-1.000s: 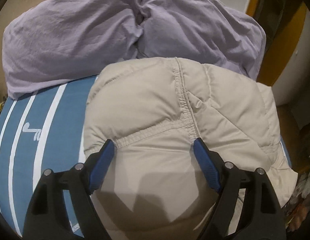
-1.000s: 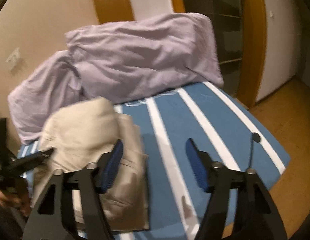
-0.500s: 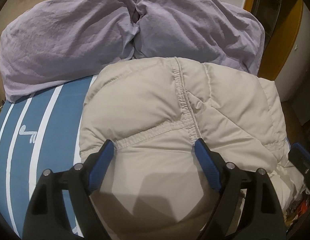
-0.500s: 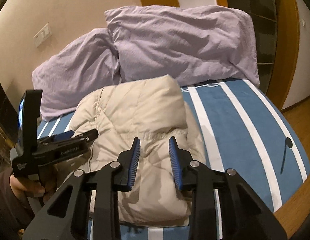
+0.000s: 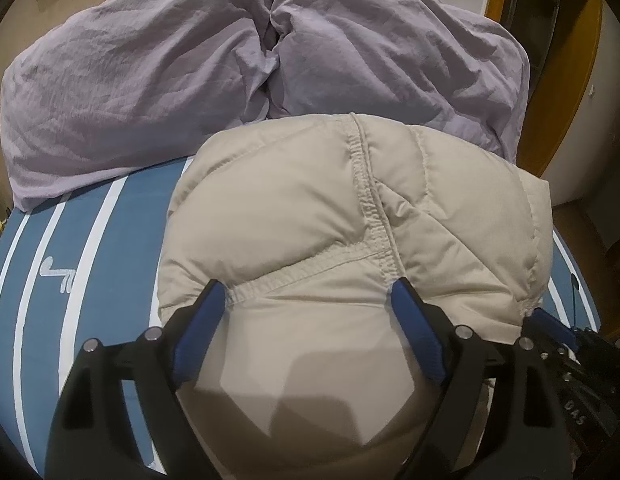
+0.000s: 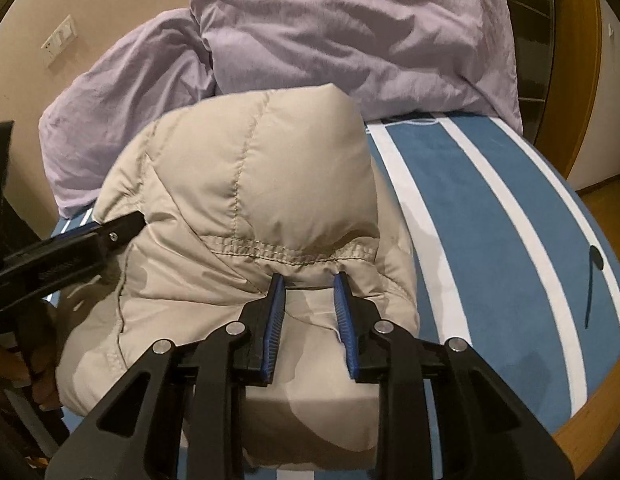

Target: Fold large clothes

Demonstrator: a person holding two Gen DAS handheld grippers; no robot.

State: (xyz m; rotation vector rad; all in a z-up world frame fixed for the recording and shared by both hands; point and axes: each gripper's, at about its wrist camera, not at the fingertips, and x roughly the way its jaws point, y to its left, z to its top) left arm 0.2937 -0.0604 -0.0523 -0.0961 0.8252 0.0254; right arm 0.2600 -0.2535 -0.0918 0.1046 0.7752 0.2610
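Beige padded jacket [image 6: 250, 184] lies folded in a puffy bundle on the blue bed cover with white stripes [image 6: 490, 208], before two lilac pillows [image 5: 238, 52]. My right gripper [image 6: 308, 284] is closing, its jaws around a pinch of cloth under the seam; I should bite deep. My left gripper [image 5: 306, 292] presses wide open on top

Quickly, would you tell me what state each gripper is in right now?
Left gripper: open wide, straddling the beige puffer jacket, not pinching it.
Right gripper: jaws closing, jacket fabric between them; a firm grip cannot be told.
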